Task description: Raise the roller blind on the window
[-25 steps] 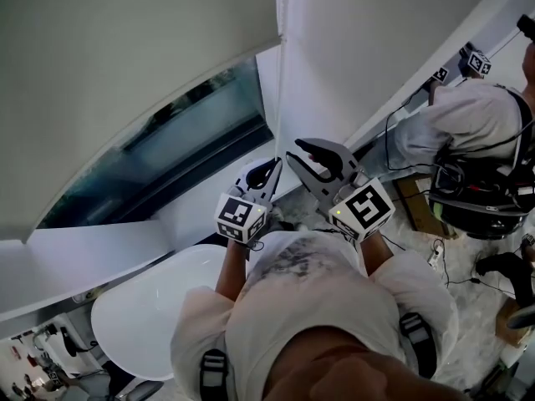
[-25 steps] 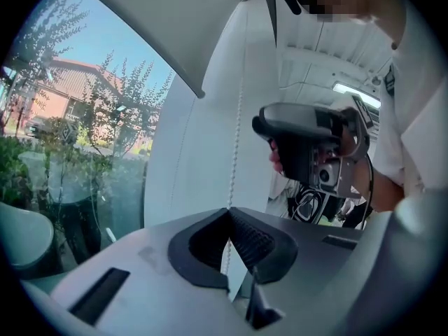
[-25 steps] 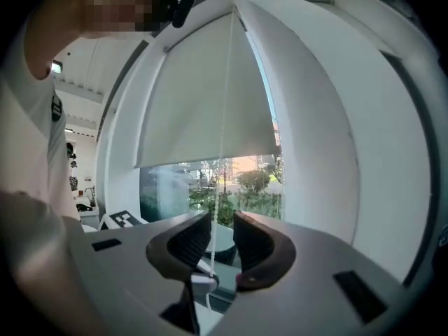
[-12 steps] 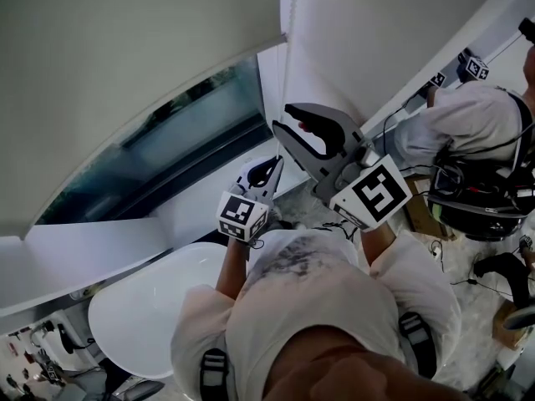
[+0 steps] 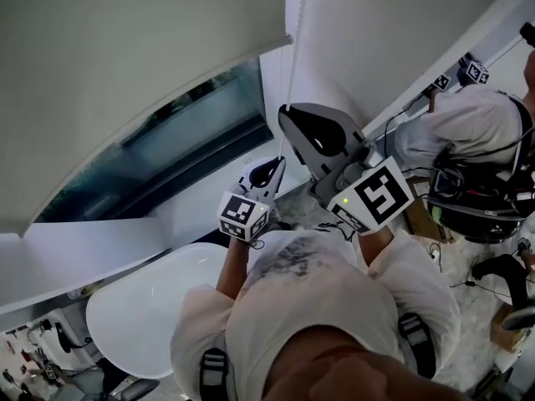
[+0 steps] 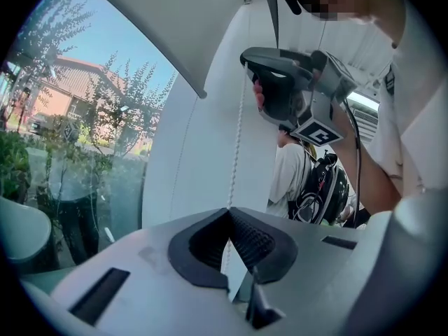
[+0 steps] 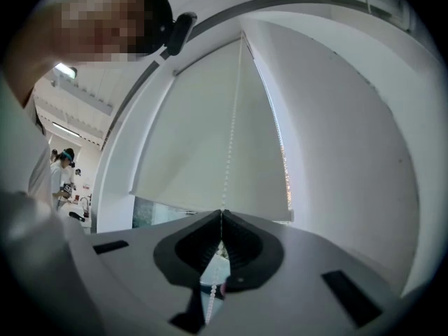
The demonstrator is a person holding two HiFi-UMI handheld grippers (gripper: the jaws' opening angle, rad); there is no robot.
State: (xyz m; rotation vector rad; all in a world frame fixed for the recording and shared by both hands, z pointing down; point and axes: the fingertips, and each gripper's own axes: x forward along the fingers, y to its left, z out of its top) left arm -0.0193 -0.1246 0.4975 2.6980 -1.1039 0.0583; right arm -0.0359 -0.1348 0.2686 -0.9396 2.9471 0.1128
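The pale roller blind (image 5: 142, 73) hangs over the upper part of the window (image 5: 196, 128); its bottom bar slants across the head view. A white bead chain (image 5: 294, 53) drops beside the blind's right edge. My right gripper (image 5: 287, 114) is shut on that chain, higher up. In the right gripper view, the chain (image 7: 229, 138) runs from the closed tips (image 7: 222, 213) up across the blind (image 7: 189, 138). My left gripper (image 5: 276, 164) sits lower and is also shut on the chain (image 6: 239, 138), its tips (image 6: 227, 212) meeting around it. The right gripper (image 6: 249, 60) shows above in the left gripper view.
A white window frame and sill (image 5: 167, 215) lie below the glass. A white rounded table (image 5: 150, 307) stands at the lower left. Another person (image 5: 468, 124) with gear and cables stands at the right by the wall. Trees and a building (image 6: 77, 103) show outside.
My right gripper rose along the chain with its jaws open, then closed them on the chain. The left gripper kept still. The blind's bottom edge stands slightly higher.
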